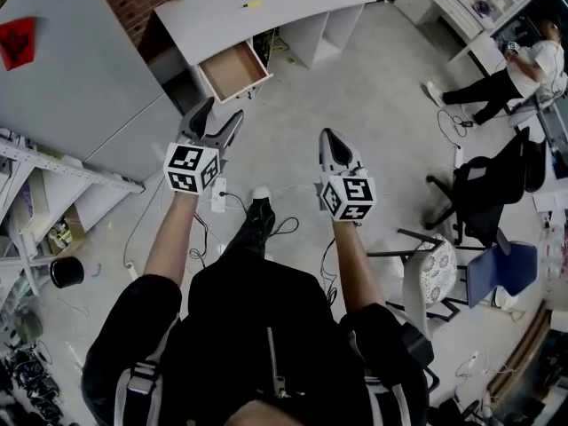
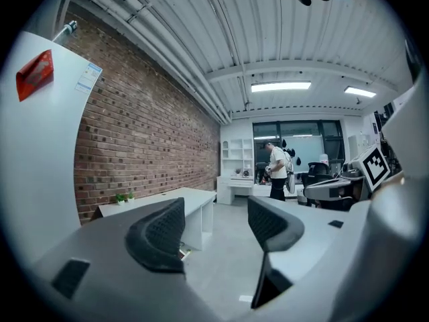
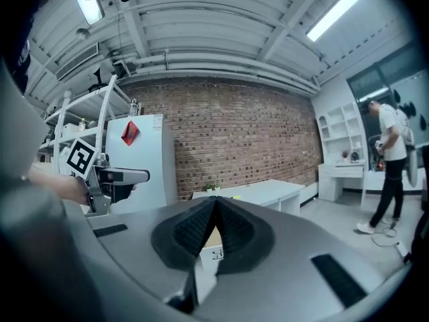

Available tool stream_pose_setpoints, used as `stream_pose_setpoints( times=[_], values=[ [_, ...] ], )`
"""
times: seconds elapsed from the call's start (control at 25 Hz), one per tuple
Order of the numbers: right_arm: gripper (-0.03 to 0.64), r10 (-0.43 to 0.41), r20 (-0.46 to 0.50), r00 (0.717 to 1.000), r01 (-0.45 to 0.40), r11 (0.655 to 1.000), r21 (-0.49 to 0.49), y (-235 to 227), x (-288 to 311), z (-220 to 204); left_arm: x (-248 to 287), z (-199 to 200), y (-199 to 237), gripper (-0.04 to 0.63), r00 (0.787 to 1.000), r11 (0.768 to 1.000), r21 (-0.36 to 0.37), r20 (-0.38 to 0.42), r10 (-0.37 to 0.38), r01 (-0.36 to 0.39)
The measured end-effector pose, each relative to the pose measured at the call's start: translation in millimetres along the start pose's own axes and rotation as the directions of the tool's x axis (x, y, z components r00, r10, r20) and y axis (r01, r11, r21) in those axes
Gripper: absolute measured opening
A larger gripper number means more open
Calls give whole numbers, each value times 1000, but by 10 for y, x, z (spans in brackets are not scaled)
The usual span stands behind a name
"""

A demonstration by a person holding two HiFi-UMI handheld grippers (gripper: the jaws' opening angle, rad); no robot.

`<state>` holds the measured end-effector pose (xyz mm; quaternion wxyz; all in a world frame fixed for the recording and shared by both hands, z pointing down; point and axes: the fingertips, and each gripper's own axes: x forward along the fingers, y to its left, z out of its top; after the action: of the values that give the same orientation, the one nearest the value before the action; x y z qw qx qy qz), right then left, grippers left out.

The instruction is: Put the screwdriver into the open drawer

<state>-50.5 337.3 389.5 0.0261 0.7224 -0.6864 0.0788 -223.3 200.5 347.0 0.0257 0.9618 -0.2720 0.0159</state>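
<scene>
Standing apart from white desk | small yellow screwdriver on it, ungrasped | light wooden drawer open | left hand-held gripper spread, right hand-held gripper pressed together on nothing | task unstarted

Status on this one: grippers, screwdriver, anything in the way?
Left hand-held gripper open, empty; right hand-held gripper shut, empty. Screwdriver on desk top, untouched; drawer open. Power strip and cables on floor ahead.
</scene>
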Motion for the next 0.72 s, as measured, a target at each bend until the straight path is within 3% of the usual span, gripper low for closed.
stream_pose_setpoints(
  times=[0.44,0.72],
  values=[
    [3,3,-30,1000,-3,1000,0,-839,1464,295,1602,94,727,314,1000,1000,-2,-15,-17,17],
    [3,14,-19,1000,-14,1000,18,-1123,2317,484,2296,190,1241,314,1000,1000,16,-25,-19,19]
  ],
)
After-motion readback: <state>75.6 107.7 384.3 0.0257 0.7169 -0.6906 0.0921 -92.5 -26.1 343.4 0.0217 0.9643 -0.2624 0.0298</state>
